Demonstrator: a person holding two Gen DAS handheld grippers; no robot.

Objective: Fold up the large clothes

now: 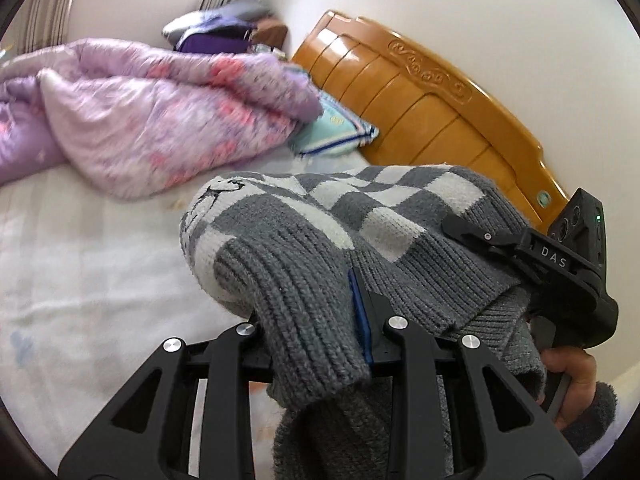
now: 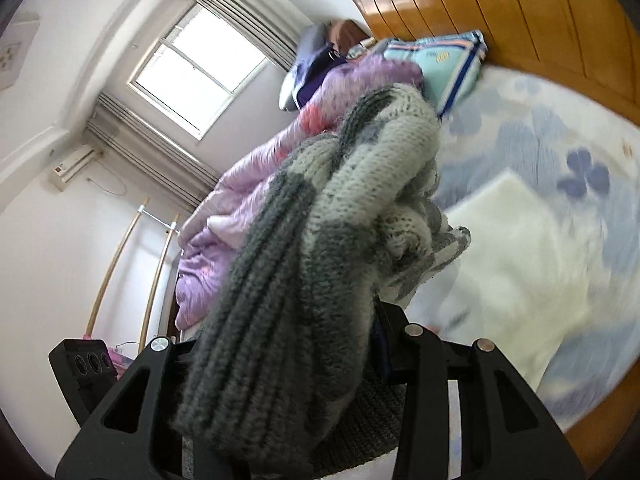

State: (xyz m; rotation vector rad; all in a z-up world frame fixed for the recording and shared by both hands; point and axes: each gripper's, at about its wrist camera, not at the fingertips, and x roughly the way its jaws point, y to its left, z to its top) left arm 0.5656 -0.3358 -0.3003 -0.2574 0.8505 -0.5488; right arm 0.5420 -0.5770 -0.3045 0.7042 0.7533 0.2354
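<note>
Left wrist view: left gripper (image 1: 320, 320) closed onto the ribbed hem of a grey-and-white checkered knit sweater (image 1: 320, 216), which is bunched and lifted above the white bedsheet (image 1: 80, 264). Right gripper (image 1: 516, 248) clamps the same sweater at its right edge; hand (image 1: 572, 376) visible on its handle. Purple quilt (image 1: 140, 120) and wooden headboard (image 1: 420, 92) behind.

Right wrist view: right gripper (image 2: 320, 344) fingertips buried in sweater (image 2: 320, 240) knit, fabric pinched and draped over them. Floral bedsheet (image 2: 540, 140) below.

Sweater (image 1: 320, 240) hides both claw tips; quilt (image 1: 160, 112) blurred; sweater's lower part cut off.
</note>
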